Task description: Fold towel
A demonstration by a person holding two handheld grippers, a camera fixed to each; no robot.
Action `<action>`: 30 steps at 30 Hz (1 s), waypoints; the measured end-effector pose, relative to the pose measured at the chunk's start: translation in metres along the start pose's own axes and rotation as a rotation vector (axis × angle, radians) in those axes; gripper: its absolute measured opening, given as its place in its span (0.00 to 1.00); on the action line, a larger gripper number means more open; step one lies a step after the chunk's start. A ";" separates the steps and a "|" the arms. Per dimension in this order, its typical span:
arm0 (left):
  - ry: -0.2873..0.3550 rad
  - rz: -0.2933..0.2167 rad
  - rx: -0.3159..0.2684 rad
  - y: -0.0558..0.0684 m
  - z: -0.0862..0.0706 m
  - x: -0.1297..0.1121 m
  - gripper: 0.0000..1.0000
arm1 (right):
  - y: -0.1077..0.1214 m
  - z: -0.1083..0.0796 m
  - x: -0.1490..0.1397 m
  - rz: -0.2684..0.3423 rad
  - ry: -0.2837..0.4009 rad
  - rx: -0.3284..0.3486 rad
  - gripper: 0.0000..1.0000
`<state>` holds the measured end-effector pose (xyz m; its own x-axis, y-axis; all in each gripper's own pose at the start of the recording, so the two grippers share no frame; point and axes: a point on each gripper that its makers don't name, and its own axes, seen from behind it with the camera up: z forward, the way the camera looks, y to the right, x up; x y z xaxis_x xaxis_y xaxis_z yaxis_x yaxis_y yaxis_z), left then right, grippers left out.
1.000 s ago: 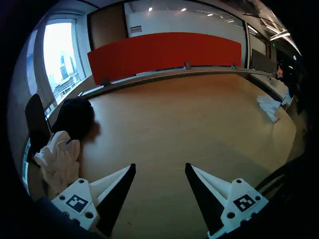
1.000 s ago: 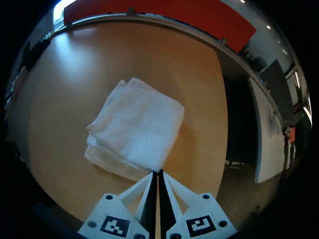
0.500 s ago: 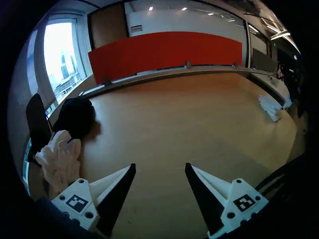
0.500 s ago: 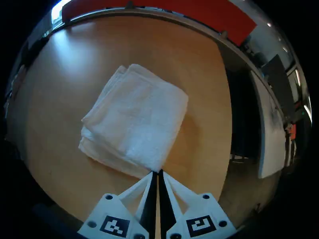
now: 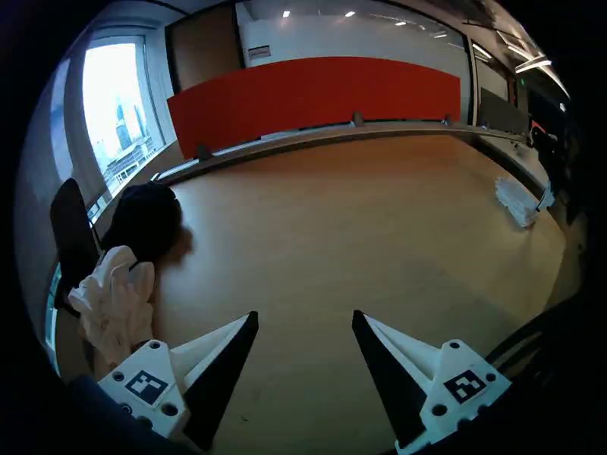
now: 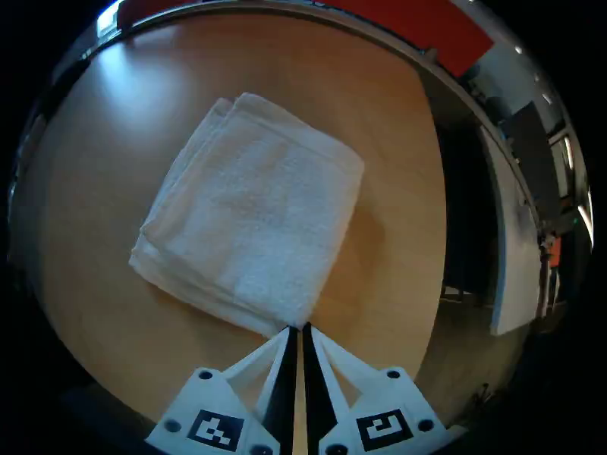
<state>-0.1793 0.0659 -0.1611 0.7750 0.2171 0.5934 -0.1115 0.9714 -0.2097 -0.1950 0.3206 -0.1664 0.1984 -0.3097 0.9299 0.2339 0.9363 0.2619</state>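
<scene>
**Folded towel lies at the right tongs' tips; left tongs stand far off**

The white folded towel (image 6: 254, 220) lies flat on the wooden table (image 6: 379, 250), on the near side of the red partition (image 6: 436, 34). Its near corner meets the tips of the right gripper (image 6: 300, 327). Its longer side runs away from those tips toward the partition, and its stacked edges face left.

The right fingers are pressed together. I cannot tell whether any cloth is caught between them.

The left gripper (image 5: 304, 314) is spread wide over bare wood, well apart from the towel, so the right hand is much the nearer.

The left gripper view adds the room. The towel is a small white stack far off to the right, short of the partition. A crumpled pale cloth (image 5: 114, 303) and a black bundle (image 5: 144, 220) sit opposite, at the partition's window end.
</scene>
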 end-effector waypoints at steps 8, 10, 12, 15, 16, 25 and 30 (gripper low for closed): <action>-0.007 0.000 0.002 0.001 0.000 -0.002 0.91 | 0.005 0.005 -0.002 -0.009 -0.017 -0.021 0.10; -0.008 0.001 0.002 0.001 0.000 -0.003 0.92 | 0.006 0.005 -0.002 -0.011 -0.017 -0.027 0.12; -0.009 0.001 0.002 0.002 0.000 -0.003 0.92 | 0.007 0.005 -0.003 -0.014 -0.016 -0.032 0.15; -0.009 0.002 0.001 0.002 0.001 -0.002 0.92 | 0.006 0.004 -0.003 -0.011 -0.013 -0.029 0.22; -0.008 0.002 0.001 0.002 0.001 -0.002 0.92 | 0.006 0.003 -0.003 -0.010 -0.010 -0.027 0.27; -0.002 0.003 -0.005 0.004 0.005 0.002 0.92 | 0.009 -0.006 -0.001 -0.007 0.023 -0.032 0.73; -0.001 0.003 -0.011 0.007 0.007 0.003 0.92 | -0.001 -0.014 0.007 0.010 0.063 0.002 0.87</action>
<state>-0.1822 0.0735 -0.1559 0.7738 0.2200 0.5940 -0.1067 0.9696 -0.2201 -0.1801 0.3147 -0.1637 0.2604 -0.3097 0.9145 0.2298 0.9398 0.2529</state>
